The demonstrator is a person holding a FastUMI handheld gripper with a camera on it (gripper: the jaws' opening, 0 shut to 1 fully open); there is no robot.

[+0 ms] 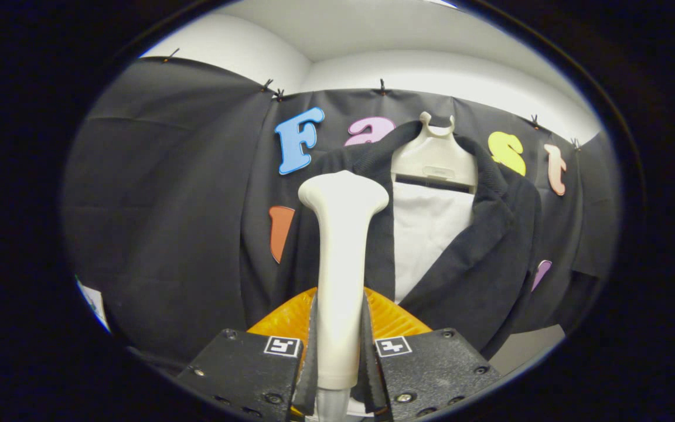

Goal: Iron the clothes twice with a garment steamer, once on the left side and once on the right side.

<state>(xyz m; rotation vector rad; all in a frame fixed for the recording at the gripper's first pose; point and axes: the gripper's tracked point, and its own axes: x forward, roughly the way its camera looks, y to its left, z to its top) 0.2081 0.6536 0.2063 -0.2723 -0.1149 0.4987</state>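
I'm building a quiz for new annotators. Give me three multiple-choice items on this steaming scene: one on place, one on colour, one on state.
1. Where is the cream plastic steamer handle?
A. between the gripper's fingers
B. on the hanger
C. on the floor

2. What colour is the jacket on the white plastic hanger?
A. red
B. black
C. yellow

3. How is the gripper set?
A. wide open
B. shut on nothing
C. shut on the handle

Answers: 1 A, the fingers flank the handle. 2 B, dark fabric hangs open over a white panel. 3 C, both fingers press its sides.
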